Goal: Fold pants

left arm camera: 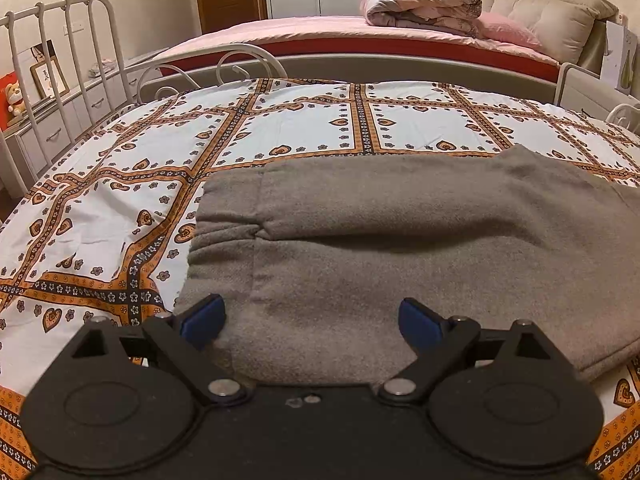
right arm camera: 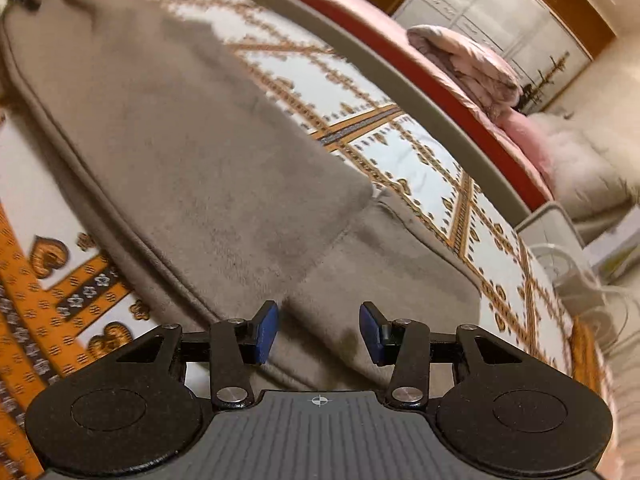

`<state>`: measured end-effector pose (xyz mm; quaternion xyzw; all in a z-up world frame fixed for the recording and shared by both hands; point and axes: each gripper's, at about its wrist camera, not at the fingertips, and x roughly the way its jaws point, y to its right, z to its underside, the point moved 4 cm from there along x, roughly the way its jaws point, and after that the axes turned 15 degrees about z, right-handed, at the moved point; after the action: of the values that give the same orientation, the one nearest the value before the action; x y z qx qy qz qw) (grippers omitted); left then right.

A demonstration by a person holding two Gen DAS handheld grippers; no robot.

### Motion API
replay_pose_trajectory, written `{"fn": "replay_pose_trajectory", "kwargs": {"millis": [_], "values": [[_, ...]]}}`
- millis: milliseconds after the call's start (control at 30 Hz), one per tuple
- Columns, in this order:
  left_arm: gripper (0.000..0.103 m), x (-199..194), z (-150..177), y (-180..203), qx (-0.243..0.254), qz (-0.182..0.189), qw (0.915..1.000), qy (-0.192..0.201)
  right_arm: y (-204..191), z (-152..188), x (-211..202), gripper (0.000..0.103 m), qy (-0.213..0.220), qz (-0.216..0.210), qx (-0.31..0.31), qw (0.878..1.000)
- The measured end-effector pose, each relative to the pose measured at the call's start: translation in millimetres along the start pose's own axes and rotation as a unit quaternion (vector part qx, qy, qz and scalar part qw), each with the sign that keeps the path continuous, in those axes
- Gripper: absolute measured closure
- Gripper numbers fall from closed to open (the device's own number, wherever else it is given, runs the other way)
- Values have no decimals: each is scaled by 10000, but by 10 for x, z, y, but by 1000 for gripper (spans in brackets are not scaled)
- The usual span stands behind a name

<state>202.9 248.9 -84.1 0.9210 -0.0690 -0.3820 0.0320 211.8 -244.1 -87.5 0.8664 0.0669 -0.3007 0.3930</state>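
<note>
Grey-brown pants lie flat on the patterned bedsheet, legs stacked with their cuffs at the left. My left gripper is open and empty, its blue pads either side of the near edge of the pants. In the right wrist view the pants run from upper left to the bottom middle, one layer lying over another. My right gripper is open and empty just above the lower layer near its edge. That view is blurred.
A white metal bed rail stands at the left. A second bed with a folded pink quilt lies beyond. A beige sofa cushion sits at the far right. The sheet spreads right of the pants.
</note>
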Motion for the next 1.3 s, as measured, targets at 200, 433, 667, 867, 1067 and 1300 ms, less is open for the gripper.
{"fn": "replay_pose_trajectory", "kwargs": {"millis": [200,433,667,867,1067,1300], "values": [[15,-9,14,-3,16,19,10000,19,278,-69,90,93,-4,73,779,9969],[15,-14,22,2,51,8,10000,10,1715,369,-250,94,410,635,4254,9019],[15,-19,24,-2,77,16,10000,11,2557,1920,218,93,-1114,586,6816,7208],[15,-8,16,8,73,-41,10000,-2,2568,2442,141,59,-1207,48,7537,6461],[13,18,1,26,56,-119,9999,-53,2427,2248,173,33,-1458,-485,7439,6504],[13,7,7,23,93,-120,9999,-76,2192,2219,500,63,-2060,-967,7455,6264]]}}
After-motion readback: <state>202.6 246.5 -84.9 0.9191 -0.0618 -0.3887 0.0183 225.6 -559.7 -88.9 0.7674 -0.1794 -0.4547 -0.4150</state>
